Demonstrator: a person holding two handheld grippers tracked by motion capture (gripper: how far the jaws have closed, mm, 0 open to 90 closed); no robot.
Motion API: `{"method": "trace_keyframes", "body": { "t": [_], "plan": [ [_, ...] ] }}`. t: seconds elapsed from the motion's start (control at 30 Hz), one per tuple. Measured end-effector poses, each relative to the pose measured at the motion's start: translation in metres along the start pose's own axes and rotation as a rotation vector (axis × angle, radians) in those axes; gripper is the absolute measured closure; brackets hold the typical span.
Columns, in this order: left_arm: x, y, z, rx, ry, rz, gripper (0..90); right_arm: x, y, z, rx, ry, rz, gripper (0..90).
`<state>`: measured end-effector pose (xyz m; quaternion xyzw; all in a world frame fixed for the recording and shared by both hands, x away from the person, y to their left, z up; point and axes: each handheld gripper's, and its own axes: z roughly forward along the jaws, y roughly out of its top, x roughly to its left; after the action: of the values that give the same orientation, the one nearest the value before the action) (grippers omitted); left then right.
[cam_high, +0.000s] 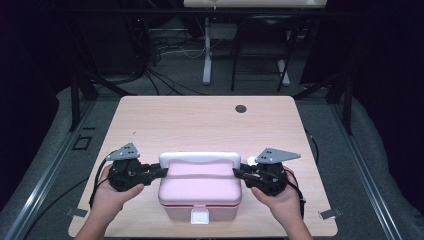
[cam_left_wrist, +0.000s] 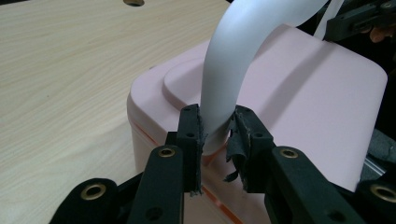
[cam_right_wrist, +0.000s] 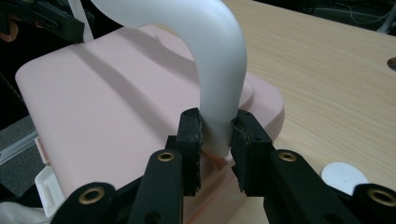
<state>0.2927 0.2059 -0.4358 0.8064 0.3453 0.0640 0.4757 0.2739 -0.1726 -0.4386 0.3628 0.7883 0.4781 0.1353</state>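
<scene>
A pink lidded box (cam_high: 200, 192) with a white front latch (cam_high: 200, 216) sits near the front edge of the wooden table (cam_high: 200, 120). Its white handle (cam_high: 200, 158) stands raised over the lid. My left gripper (cam_high: 161, 173) is shut on the left end of the handle (cam_left_wrist: 219, 107), the pads pressing both sides. At the other side, my right gripper (cam_high: 239, 174) is shut on the right end of the handle (cam_right_wrist: 219, 116). The pink lid (cam_left_wrist: 299, 102) (cam_right_wrist: 102, 107) lies closed under both grippers.
A dark round hole (cam_high: 241, 108) marks the table's far right part. A small white disc (cam_right_wrist: 344, 177) lies on the table beside the right gripper. Dark frame legs and cables stand on the floor beyond the far edge.
</scene>
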Motion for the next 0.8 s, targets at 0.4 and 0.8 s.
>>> {"method": "trace_keyframes", "body": {
  "t": [0.4,0.8],
  "plan": [
    [0.005,0.006,-0.003,-0.040,-0.007,-0.020,73.0,-0.002,0.009,-0.003,-0.046,0.006,0.016,74.2],
    [0.002,0.002,-0.022,-0.055,0.019,-0.013,71.2,-0.003,0.012,-0.004,-0.056,0.012,0.017,74.3]
  ]
}}
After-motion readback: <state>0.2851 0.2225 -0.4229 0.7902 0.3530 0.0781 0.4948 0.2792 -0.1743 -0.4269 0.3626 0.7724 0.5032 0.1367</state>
